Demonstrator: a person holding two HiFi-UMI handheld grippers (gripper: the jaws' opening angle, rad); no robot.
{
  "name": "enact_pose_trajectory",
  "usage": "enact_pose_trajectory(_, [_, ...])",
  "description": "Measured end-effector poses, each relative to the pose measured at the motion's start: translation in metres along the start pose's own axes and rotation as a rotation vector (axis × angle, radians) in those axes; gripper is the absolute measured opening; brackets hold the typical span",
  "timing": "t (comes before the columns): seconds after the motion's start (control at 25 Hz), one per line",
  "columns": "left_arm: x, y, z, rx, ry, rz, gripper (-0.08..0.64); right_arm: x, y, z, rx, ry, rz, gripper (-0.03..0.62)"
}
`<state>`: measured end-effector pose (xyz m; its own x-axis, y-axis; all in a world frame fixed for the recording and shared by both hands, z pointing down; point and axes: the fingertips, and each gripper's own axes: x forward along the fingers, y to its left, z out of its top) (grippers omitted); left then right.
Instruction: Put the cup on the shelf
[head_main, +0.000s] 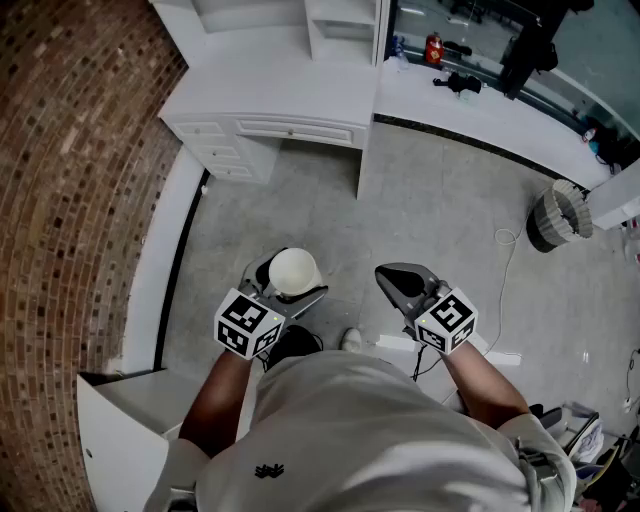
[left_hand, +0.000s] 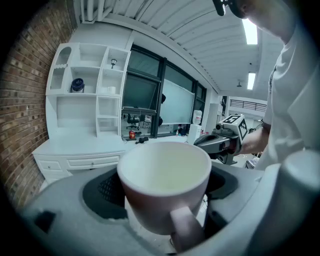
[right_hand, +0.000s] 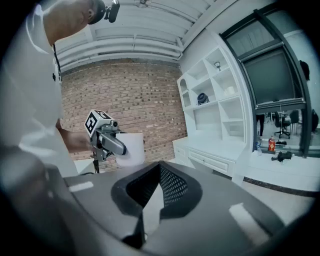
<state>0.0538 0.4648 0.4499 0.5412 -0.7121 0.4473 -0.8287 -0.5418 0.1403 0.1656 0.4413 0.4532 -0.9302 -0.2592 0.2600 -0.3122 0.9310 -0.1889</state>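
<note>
Holding the white cup (left_hand: 165, 185) by its sides, your left gripper (head_main: 287, 283) has its fingers (left_hand: 107, 192) pressed on it — mouth up, handle toward that gripper's camera. The cup hangs above the floor (head_main: 430, 200), well apart from the white shelf (left_hand: 85, 95) over the worktop (head_main: 270, 95). Your right gripper (head_main: 392, 278) sits beside it — fingers (right_hand: 175, 187) clenched together on nothing.

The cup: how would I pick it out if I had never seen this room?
Facing the white shelf unit by the brick wall stands a person with a gripper in each hand. The left gripper holds the cup, plain, pale, empty, with one handle; the right gripper holds nothing.
</note>
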Motion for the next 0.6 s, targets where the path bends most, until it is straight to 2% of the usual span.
enact_pose_trajectory(0.28, [0.019,0.021,0.009,-0.01,0.002,-0.009,0.434,0.011,-0.022,0.003,0.007,0.003,-0.002,0.009])
enact_pose_trajectory(0.6, [0.05,0.084,0.035,0.015,-0.024,-0.071,0.434,0.056,-0.065,0.027,-0.002,-0.007,-0.07,0.009])
